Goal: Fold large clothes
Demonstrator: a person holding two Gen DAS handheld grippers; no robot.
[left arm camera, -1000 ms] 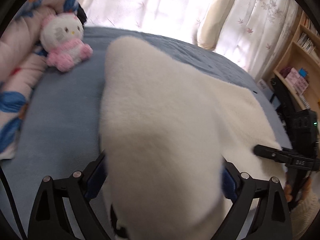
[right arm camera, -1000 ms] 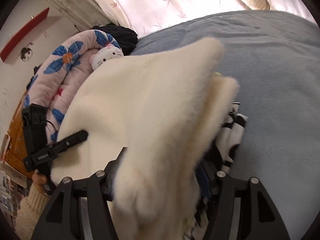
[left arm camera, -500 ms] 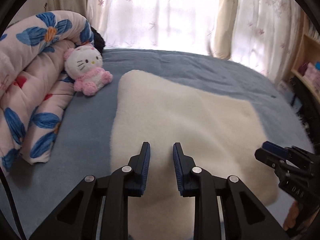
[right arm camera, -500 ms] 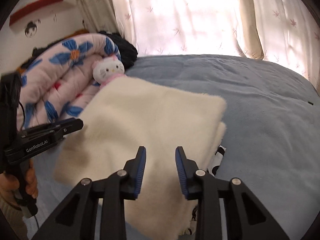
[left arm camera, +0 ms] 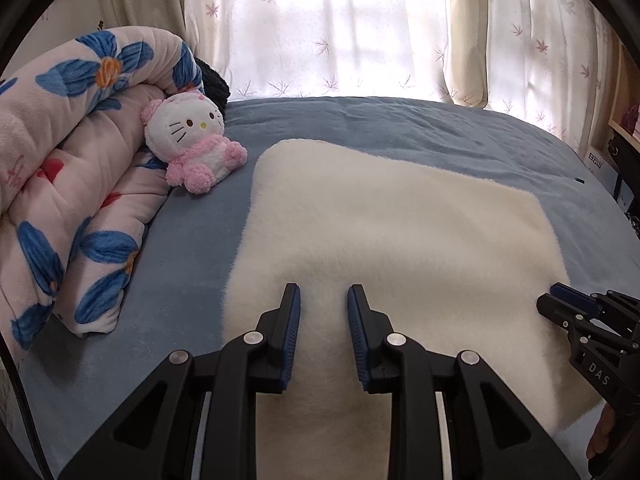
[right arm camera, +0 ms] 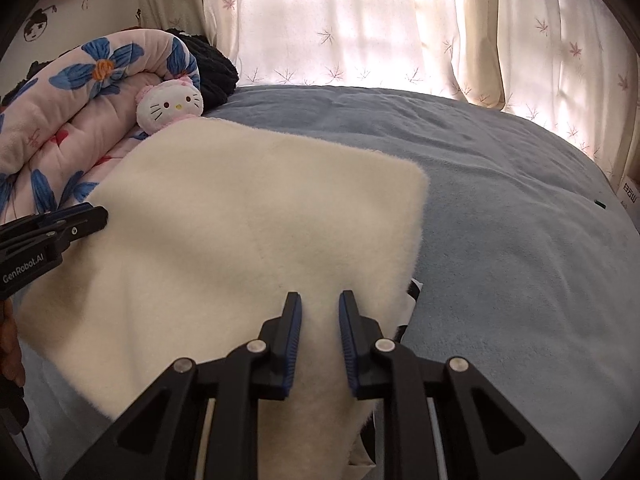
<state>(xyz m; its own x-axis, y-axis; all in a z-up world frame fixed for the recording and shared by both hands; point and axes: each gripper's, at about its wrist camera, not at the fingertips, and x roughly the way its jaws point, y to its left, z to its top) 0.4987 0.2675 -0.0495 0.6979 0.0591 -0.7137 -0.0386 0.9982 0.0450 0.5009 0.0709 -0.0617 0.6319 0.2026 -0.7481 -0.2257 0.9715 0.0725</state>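
Note:
A cream fleece garment lies folded flat in a rough rectangle on the blue bed; it also shows in the right wrist view. A black-and-white patterned layer peeks out under its right edge. My left gripper hovers over the garment's near left part, jaws slightly apart and empty. My right gripper hovers over the near right part, jaws slightly apart and empty. Each gripper shows at the edge of the other's view: the right one, the left one.
A rolled pink quilt with blue flowers lies along the left. A Hello Kitty plush sits against it by the garment's far left corner. The blue bed cover spreads to the right. Curtains hang behind; shelves stand at right.
One second ago both grippers were shut on the fleece and carried it over. They have let go and drawn back; the garment now lies flat and folded.

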